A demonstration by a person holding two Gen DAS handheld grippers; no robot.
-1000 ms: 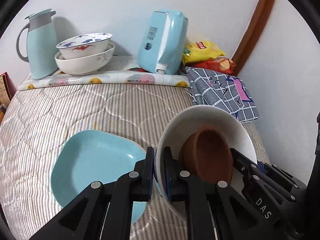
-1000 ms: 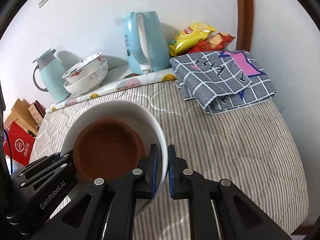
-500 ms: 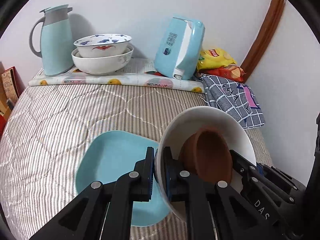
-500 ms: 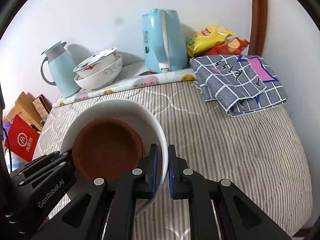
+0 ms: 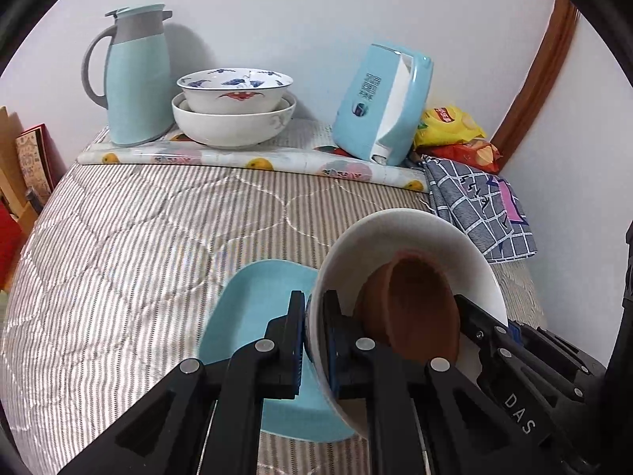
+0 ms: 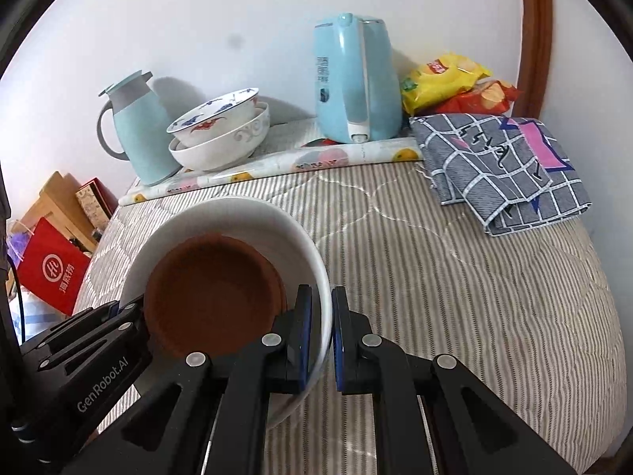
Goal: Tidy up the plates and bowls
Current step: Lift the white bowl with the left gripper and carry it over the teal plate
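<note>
Currently, held item: a white bowl (image 5: 415,233) is carried above the striped quilt (image 5: 138,245), gripped from opposite sides of its rim by both grippers.
Left gripper (image 5: 314,316): clenched on the bowl's left rim, one pad inside the wall and one outside.
Right gripper (image 6: 321,308): clamped on the bowl's right rim in the same way, the thin wall pinched between its blue pads.
Inside the bowl: a brown bowl (image 6: 213,289) nests within the white one, leaning toward the left gripper's side.
Below the bowl: a light blue square plate (image 5: 257,316) lies on the quilt, partly hidden behind the left gripper and the white bowl's edge.
Back of the bed: a fruit-print mat (image 5: 245,158) runs along the wall.
On the mat: a patterned bowl (image 5: 235,89) sits stacked in a larger white bowl (image 5: 233,126), just beside a pale blue jug (image 5: 134,79) on the left.
Further right: a blue kettle (image 6: 354,79) stands on the mat, well apart from the carried bowl.
Right corner: snack bags (image 6: 451,83) lie against the wall, with a folded checked cloth (image 6: 498,166) in front of them on the quilt.
Floor at left: a red bag (image 6: 51,269) and boxes show beyond the bed's edge.
</note>
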